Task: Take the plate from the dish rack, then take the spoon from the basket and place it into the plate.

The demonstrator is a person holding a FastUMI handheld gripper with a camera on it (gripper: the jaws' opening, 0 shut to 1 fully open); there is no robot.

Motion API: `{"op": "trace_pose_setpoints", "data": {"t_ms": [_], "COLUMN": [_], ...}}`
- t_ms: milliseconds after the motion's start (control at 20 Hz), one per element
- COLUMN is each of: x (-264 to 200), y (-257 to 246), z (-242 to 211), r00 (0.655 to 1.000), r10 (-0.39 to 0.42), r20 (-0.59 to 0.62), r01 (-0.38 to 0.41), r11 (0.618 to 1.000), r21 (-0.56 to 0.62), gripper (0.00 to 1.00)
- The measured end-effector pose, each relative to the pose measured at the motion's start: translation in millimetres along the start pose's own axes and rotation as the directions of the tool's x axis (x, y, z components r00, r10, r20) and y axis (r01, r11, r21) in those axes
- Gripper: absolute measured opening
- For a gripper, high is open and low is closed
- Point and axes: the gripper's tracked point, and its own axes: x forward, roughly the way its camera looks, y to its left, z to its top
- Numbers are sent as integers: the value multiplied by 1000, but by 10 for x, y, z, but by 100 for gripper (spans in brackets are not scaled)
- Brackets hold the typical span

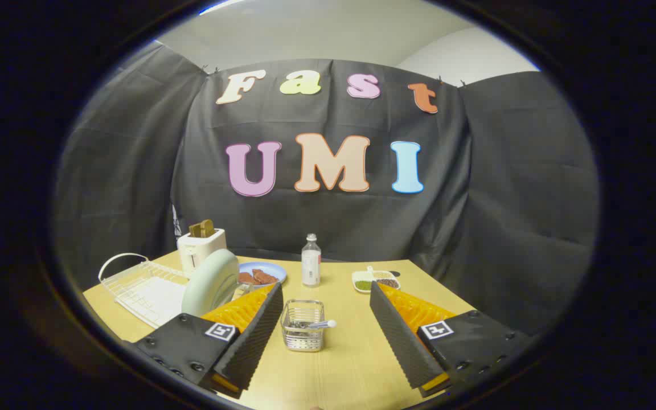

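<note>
On the bench (351, 364), lower centre of the frame: light wooden top carrying all the things of the task.
Tool (326, 299): fingers spread wide, holding nothing; both hang above the bench, one at lower left and one at lower right.
Plate: pale green round plate (211, 282) standing on edge in the white wire dish rack (134, 282), left of centre, just behind the tip of the left finger.
Basket: small square metal mesh basket (303, 333) between the two fingers, nearer the left one.
Spoon: spoon with a pale rounded end (322, 324) lying in the basket, its end sticking out over the right rim.
Background items: white toaster (200, 247) behind the rack; blue plate with brownish food (262, 273); clear bottle (311, 261); small white dish of seeds (376, 280).
Step in hand: apparently the first, as the plate is still racked.
Next move: probably swing left, line the open fingers across the plate's upper rim, and close before lifting.
Caution: the rim is thin and smooth, so a shallow grip might slip.
</note>
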Motion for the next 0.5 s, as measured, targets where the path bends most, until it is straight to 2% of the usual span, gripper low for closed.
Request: {"op": "trace_pose_setpoints", "data": {"t_ms": [300,500], "x": [-28,-119], "y": [68,103], "z": [16,189], "r00": [1000,1000], "r10": [-2,-16], "r20": [-25,-11], "r01": [1,16], "r11": [1000,1000], "r21": [-20,-15], "gripper": [100,100]}}
